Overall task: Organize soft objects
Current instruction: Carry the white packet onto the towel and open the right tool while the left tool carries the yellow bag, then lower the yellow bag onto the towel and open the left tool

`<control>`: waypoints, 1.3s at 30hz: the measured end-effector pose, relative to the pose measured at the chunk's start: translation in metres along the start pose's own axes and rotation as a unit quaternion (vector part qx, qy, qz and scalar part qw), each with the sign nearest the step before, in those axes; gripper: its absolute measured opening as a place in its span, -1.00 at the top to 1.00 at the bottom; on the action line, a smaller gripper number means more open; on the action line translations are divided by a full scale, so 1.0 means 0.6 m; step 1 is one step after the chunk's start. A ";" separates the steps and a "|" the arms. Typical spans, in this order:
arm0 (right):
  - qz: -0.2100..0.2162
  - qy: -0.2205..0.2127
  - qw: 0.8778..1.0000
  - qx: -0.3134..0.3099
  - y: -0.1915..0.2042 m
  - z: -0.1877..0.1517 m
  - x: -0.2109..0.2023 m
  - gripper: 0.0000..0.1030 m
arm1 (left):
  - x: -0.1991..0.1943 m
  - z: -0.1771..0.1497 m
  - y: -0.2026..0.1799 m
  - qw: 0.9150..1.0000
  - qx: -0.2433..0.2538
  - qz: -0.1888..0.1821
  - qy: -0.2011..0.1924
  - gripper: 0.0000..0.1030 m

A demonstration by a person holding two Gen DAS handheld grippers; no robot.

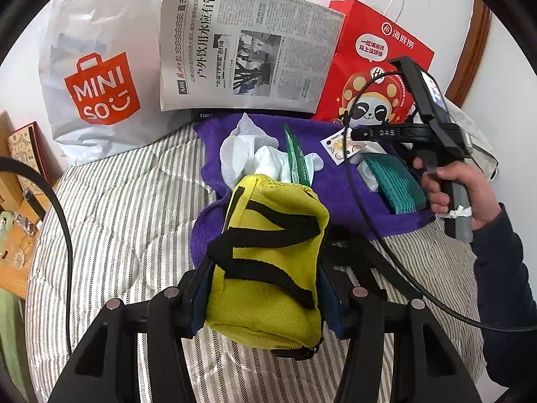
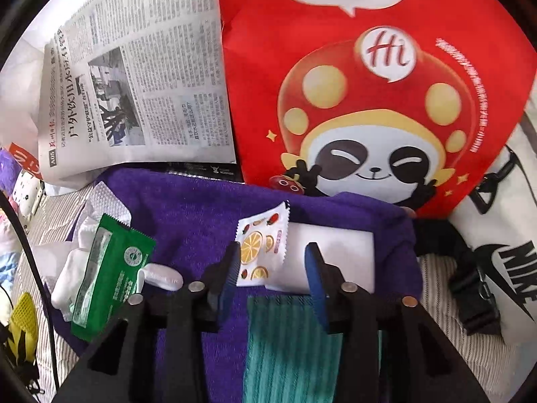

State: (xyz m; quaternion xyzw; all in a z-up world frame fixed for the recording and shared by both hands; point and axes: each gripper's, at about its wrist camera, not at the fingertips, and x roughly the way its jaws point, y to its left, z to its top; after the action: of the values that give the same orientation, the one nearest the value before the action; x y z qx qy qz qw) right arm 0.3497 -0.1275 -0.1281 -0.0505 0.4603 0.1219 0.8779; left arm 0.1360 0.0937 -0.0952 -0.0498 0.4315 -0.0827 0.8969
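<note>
My left gripper (image 1: pixel 265 268) is shut on a yellow mesh pouch (image 1: pixel 268 235) with a black strap, its open mouth facing a purple towel (image 1: pixel 335 184). White tissues (image 1: pixel 241 154) and a green packet (image 1: pixel 297 161) lie at the pouch mouth. In the right wrist view my right gripper (image 2: pixel 272 262) stands open over a fruit-print sachet (image 2: pixel 261 241) lying on a white block (image 2: pixel 335 252). The left pad overlaps the sachet's edge and the right pad stands apart. A teal cloth (image 2: pixel 285 342) lies under the gripper. A hand (image 1: pixel 453 188) holds the right gripper (image 1: pixel 352 133).
A white MINISO bag (image 1: pixel 97 77), a newspaper (image 1: pixel 248 50) and a red panda paper bag (image 1: pixel 369 67) stand at the back against the wall. Striped bedding (image 1: pixel 117 218) lies underneath. A white Nike bag (image 2: pixel 503 235) with a black strap sits at the right, wooden furniture (image 1: pixel 16 235) at the left.
</note>
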 end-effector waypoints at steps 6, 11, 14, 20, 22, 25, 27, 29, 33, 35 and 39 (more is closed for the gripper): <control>-0.026 -0.020 0.999 -0.019 -0.010 -0.043 -0.068 -0.03 | 0.003 0.009 -0.017 1.000 0.008 -0.001 0.000 -0.02; -0.036 -0.042 0.998 -0.018 -0.038 -0.110 -0.135 -0.18 | 0.023 0.031 -0.058 0.999 0.036 -0.008 0.003 -0.02; -0.030 -0.048 0.998 -0.007 -0.068 -0.138 -0.160 -0.18 | 0.040 0.051 -0.080 0.999 0.036 -0.007 -0.003 -0.02; -0.036 -0.079 0.996 -0.004 -0.105 -0.182 -0.173 -0.29 | 0.086 0.082 -0.114 0.999 0.048 -0.002 -0.002 -0.02; -0.027 -0.092 0.995 0.004 -0.109 -0.188 -0.168 -0.29 | 0.103 0.086 -0.121 0.999 0.049 0.001 0.001 -0.02; -0.018 -0.108 0.994 0.011 -0.116 -0.193 -0.163 -0.29 | 0.128 0.090 -0.128 0.999 0.047 0.006 0.008 -0.02; -0.013 -0.117 0.993 0.018 -0.120 -0.196 -0.163 -0.29 | 0.142 0.094 -0.134 0.999 0.050 0.013 0.011 -0.02; -0.002 -0.118 0.993 0.022 -0.123 -0.202 -0.162 -0.29 | 0.159 0.098 -0.143 0.998 0.056 0.024 0.012 -0.02; 0.001 -0.102 0.995 0.018 -0.123 -0.206 -0.155 -0.29 | 0.194 0.102 -0.159 0.997 0.066 0.040 0.020 -0.04; -0.001 -0.107 0.994 0.016 -0.121 -0.208 -0.160 -0.29 | 0.209 0.103 -0.165 0.996 0.075 0.054 0.021 -0.04; 0.028 -0.111 0.993 0.031 -0.125 -0.209 -0.163 -0.31 | 0.233 0.105 -0.176 0.993 0.090 0.076 0.028 -0.05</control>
State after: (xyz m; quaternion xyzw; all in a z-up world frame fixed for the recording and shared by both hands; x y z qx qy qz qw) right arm 0.2159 -0.2418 -0.1215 0.0035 0.3648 0.1368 0.9210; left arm 0.2602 -0.0359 -0.1459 0.0670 0.4497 -0.0540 0.8890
